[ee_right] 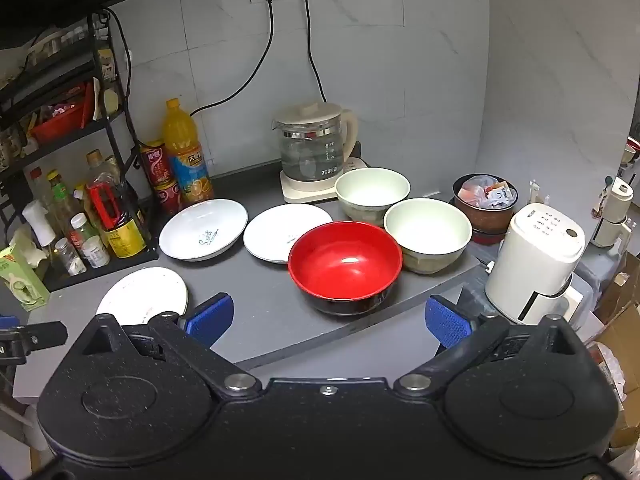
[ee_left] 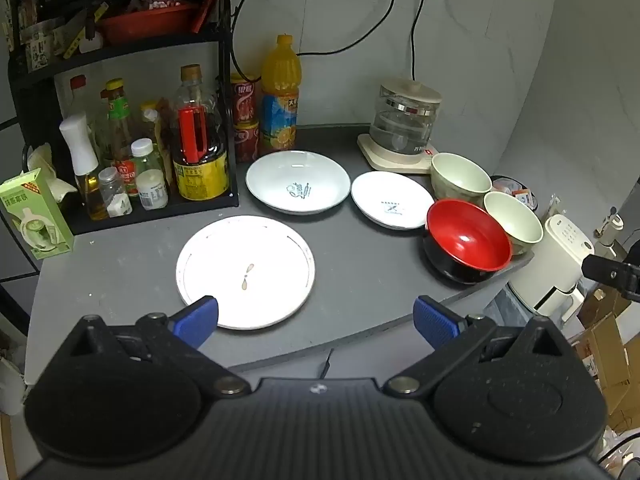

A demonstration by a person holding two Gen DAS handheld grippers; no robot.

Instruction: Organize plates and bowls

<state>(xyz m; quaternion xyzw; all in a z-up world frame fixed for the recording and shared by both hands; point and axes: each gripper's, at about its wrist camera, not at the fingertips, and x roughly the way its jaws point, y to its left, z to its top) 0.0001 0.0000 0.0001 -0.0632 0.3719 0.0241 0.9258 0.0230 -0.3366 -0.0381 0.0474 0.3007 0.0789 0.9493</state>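
On the grey counter lie a flat white plate, a deep white plate with script and a smaller white plate. A red-and-black bowl and two cream bowls stand at the right. My left gripper is open and empty, over the flat plate's near edge. My right gripper is open and empty, just in front of the red bowl. The right wrist view also shows the flat plate, script plate, small plate and cream bowls.
A black rack with sauce bottles and an orange juice bottle stand at the back left. A glass kettle sits at the back. A white appliance and a brown pot stand off the counter's right edge.
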